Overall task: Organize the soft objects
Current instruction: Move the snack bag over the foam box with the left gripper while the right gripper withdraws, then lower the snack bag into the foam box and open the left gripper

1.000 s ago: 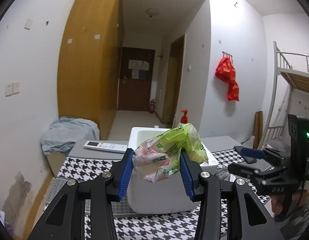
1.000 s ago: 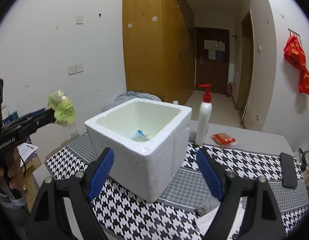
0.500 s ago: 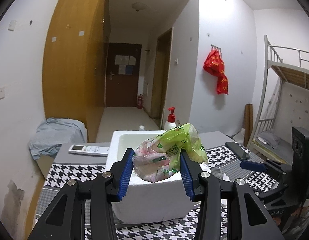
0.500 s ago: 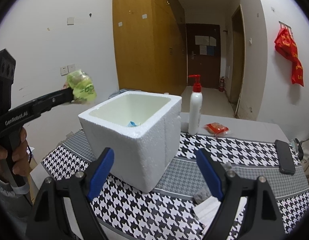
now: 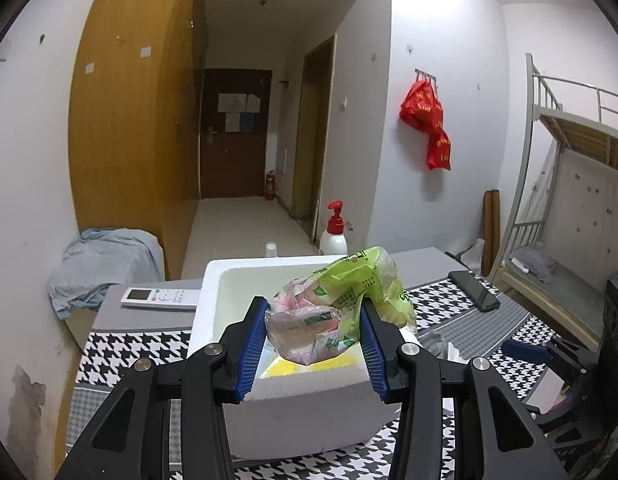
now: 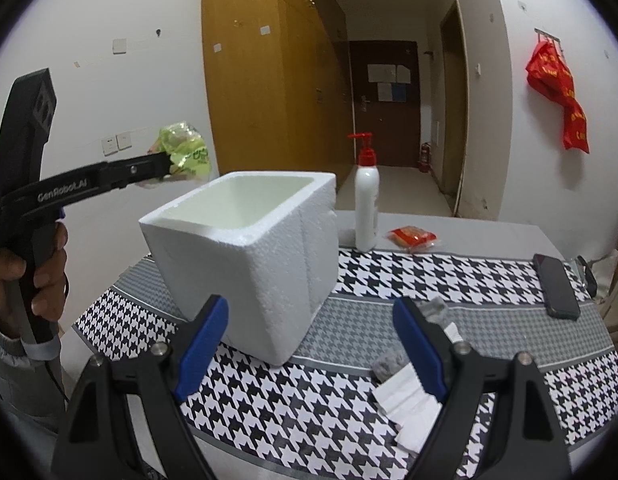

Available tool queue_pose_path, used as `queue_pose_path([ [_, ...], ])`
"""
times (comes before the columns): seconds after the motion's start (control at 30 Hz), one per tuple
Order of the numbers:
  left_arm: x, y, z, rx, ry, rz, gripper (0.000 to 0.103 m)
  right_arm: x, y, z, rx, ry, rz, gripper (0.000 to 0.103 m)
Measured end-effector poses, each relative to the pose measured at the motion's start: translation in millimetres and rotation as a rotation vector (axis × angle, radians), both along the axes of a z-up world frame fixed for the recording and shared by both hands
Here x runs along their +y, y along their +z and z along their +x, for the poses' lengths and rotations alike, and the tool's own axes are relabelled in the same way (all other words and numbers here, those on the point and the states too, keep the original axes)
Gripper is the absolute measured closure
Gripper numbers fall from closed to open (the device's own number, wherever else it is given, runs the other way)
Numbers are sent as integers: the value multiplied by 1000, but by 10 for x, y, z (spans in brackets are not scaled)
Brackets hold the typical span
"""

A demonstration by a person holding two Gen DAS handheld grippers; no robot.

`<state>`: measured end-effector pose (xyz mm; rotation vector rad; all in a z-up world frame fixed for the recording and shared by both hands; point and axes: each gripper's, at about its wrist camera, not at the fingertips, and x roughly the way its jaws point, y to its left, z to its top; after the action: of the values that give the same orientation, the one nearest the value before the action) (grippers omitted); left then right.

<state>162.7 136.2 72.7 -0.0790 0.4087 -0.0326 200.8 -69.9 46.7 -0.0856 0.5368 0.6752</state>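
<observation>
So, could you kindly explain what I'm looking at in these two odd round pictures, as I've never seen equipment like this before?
There is no robot here: a person holds a hand-operated two-finger gripper in each hand, and each gripper carries a wide-angle camera looking along its fingers. One picture comes from the left gripper, which is clamped on a crumpled green and pink plastic packet above a white foam box. The other comes from the right gripper, open and holding nothing; in it you can see the person's left hand carrying the packet from the side. On the houndstooth tablecloth lie a grey sock, white tissues and a phone; a pump bottle and a red packet sit behind.
</observation>
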Motion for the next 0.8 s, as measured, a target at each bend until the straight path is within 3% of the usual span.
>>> queue_pose_path([
  [0.8, 13, -77, 293, 68, -3, 12, 57, -150, -105, 48, 31, -76, 5, 16],
])
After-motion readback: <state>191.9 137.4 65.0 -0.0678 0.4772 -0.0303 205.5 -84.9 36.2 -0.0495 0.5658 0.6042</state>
